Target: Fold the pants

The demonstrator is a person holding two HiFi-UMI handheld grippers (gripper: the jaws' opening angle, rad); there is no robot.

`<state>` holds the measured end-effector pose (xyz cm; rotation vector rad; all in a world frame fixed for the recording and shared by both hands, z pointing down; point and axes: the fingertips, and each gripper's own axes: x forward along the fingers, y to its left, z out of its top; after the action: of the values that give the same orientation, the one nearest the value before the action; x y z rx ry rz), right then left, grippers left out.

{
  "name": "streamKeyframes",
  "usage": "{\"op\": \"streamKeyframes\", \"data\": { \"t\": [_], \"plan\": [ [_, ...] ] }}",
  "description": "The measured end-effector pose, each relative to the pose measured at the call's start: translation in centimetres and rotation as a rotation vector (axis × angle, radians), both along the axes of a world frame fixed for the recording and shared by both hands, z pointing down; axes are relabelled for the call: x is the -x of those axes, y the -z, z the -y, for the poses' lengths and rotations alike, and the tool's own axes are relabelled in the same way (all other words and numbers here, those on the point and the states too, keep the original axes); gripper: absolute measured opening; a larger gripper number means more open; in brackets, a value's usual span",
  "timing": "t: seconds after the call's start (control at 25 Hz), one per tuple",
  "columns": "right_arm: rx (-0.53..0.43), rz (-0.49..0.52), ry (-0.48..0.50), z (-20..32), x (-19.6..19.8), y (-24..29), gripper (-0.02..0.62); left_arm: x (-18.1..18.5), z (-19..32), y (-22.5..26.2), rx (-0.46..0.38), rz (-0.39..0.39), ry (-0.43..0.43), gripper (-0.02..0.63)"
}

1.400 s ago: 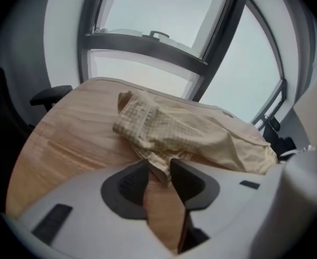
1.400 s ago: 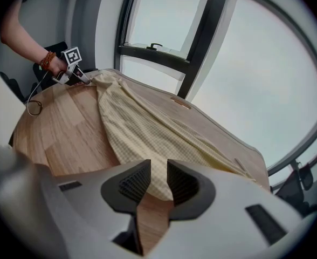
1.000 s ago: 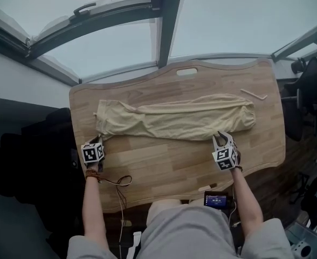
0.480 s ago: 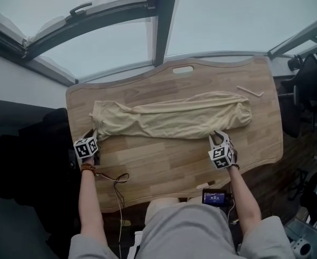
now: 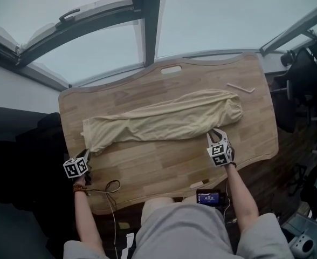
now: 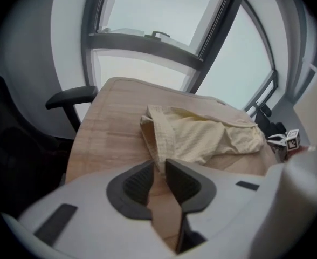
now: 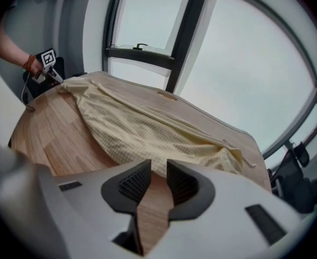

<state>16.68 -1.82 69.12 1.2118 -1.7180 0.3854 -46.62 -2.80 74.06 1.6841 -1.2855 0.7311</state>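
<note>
The pants [image 5: 158, 120] are stretched along the worktop [image 5: 164, 169], long axis left to right, just beyond both tools. The left end's corner is caught in the closing jaws of the left tool [image 5: 86, 152]. The near edge at the right end is clamped by the right tool [image 5: 215, 134].

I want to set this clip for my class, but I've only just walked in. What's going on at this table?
A person stands at a wooden table with a handheld gripper in each hand, working on pale yellow pants laid lengthwise across it. The left gripper is at the pants' left end, its jaws closing on a corner of fabric between them. The right gripper pinches the near edge by the right end. No fold has been made yet.
</note>
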Motion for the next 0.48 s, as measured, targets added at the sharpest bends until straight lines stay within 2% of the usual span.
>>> {"op": "streamKeyframes", "data": {
  "t": [0.08, 0.16, 0.24, 0.36, 0.48],
  "plan": [
    [-0.015, 0.066, -0.078, 0.3, -1.6, 0.2, 0.095, 1.6, -0.6, -0.3, -0.022, 0.039, 0.069, 0.151],
    [-0.025, 0.153, -0.197, 0.6, -4.1, 0.4, 0.135, 2.6, -0.7, 1.5, -0.094, 0.073, 0.162, 0.170],
    [-0.049, 0.232, -0.339, 0.9, -8.2, 0.5, 0.158, 1.8, -0.2, 4.3, -0.206, 0.108, 0.208, 0.169],
    [-0.109, 0.344, -0.541, 1.4, -14.9, 0.5, 0.161, -3.7, 0.5, 8.0, -0.367, 0.094, 0.155, 0.151],
    [-0.140, 0.442, -0.661, 1.5, -20.2, 0.1, 0.161, -11.4, 0.4, 9.5, -0.402, 0.095, 0.059, 0.149]
  ]
}}
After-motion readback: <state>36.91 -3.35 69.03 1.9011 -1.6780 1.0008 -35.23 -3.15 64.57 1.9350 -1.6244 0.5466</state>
